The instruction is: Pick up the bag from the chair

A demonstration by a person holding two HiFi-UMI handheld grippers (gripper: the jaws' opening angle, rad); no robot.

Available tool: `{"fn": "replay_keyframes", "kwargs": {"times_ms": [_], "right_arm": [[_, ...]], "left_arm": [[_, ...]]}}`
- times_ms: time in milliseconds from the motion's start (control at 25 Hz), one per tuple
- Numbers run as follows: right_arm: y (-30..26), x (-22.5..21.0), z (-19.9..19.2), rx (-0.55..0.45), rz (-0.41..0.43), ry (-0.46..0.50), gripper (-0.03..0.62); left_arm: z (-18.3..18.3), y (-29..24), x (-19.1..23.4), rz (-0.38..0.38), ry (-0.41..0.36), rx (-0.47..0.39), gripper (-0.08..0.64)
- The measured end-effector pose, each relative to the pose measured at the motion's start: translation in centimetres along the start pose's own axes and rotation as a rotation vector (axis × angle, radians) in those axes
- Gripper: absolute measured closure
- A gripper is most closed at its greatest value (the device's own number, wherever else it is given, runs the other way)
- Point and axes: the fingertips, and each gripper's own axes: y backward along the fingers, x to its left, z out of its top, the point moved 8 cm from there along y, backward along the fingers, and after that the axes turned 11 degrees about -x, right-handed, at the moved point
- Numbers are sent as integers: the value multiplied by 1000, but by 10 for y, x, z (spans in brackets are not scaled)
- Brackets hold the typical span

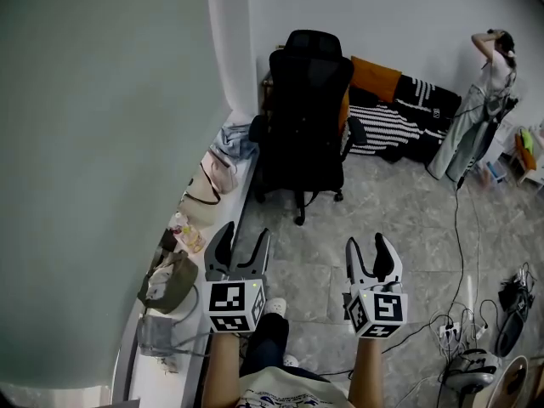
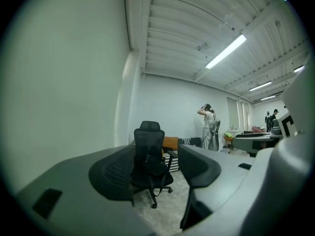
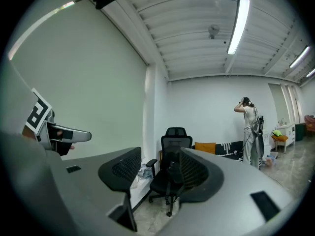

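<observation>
A black office chair [image 1: 306,113] stands on the tiled floor by the wall corner, well ahead of both grippers. In the left gripper view a black bag [image 2: 153,165] rests on the chair [image 2: 149,136] seat, its straps hanging over the front edge. It also shows in the right gripper view as the bag [image 3: 171,175] on the chair [image 3: 174,141], partly behind the right jaw. In the head view black bag and black chair blend together. My left gripper [image 1: 245,240] and right gripper [image 1: 371,246] are held side by side, both open and holding nothing, far from the chair.
A white ledge [image 1: 223,219] along the left wall carries several bags and pouches. Behind the chair lie an orange cushion [image 1: 375,77] and striped bedding [image 1: 387,126]. A person [image 1: 489,83] stands at the far right. Cables and a power strip [image 1: 449,330] lie on the floor at right.
</observation>
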Motion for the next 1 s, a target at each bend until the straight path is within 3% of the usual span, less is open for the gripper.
{"fn": "replay_keyframes", "kwargs": {"times_ms": [320,760,1000], "right_arm": [[-87,-24,-22,0,-25,4,348],[-245,-43,-30,-9,-59,36,347],[-299,-50,-42,15,-69,45,345]], "left_arm": [[-20,-95,25,-34,4,7,285],[-21,-260,79,-98,-2,-3,285],[-29,-314,100,-105,4,20,286]]}}
